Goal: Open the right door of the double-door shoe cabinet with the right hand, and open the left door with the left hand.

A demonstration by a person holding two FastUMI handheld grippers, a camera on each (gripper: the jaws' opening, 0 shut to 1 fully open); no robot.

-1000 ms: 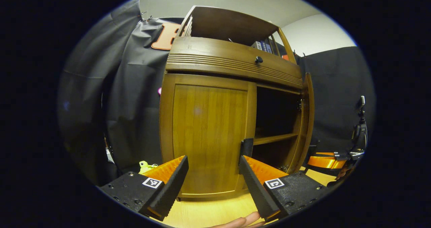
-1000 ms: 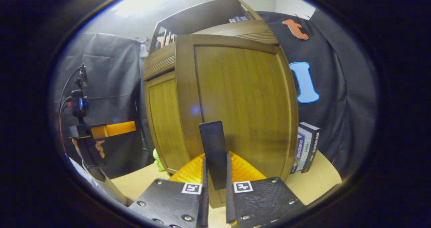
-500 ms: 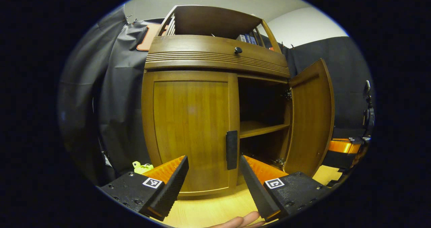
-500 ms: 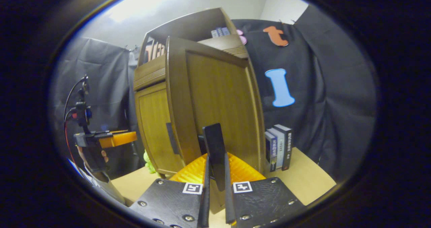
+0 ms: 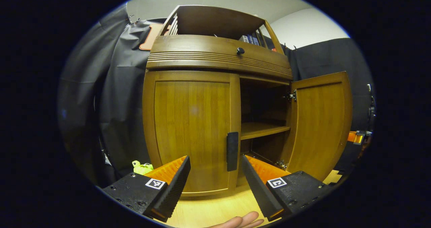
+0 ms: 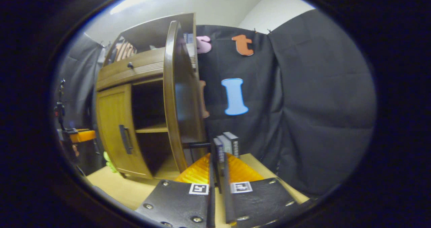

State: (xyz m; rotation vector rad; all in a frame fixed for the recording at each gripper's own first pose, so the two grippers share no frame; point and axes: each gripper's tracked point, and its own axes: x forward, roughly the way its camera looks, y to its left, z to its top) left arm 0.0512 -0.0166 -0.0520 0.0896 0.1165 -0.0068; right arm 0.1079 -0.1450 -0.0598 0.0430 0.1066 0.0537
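Shoe cabinet (image 5: 215, 58) stands on the light wooden floor (image 5: 208, 209) against the black cloth wall. Its right door (image 5: 318, 123) is swung wide, showing a dark interior with one shelf (image 5: 261, 129); the left door (image 5: 192, 130) is shut, flush with the frame. Its dark vertical handle (image 5: 232, 151) sits low on the inner edge — the place to take hold. Door looks like a stiff, solid wood panel on hinges, moderately heavy; probably swings in an arc, so pull outward and leftward, not straight back. Handle is narrow and smooth, could slip if pinched at the tip. Left gripper (image 5: 215, 184) is spread wide, holding nothing, aimed at the handle but not touching it. Right gripper (image 6: 218, 187) has its fingers pressed onto the right door's handle (image 6: 215, 160), seen edge-on in the right gripper view. Beyond: books (image 6: 227, 145) standing beside the cabinet, a small green toy (image 5: 141, 167) at its left foot, a drawer knob (image 5: 240, 50) above.
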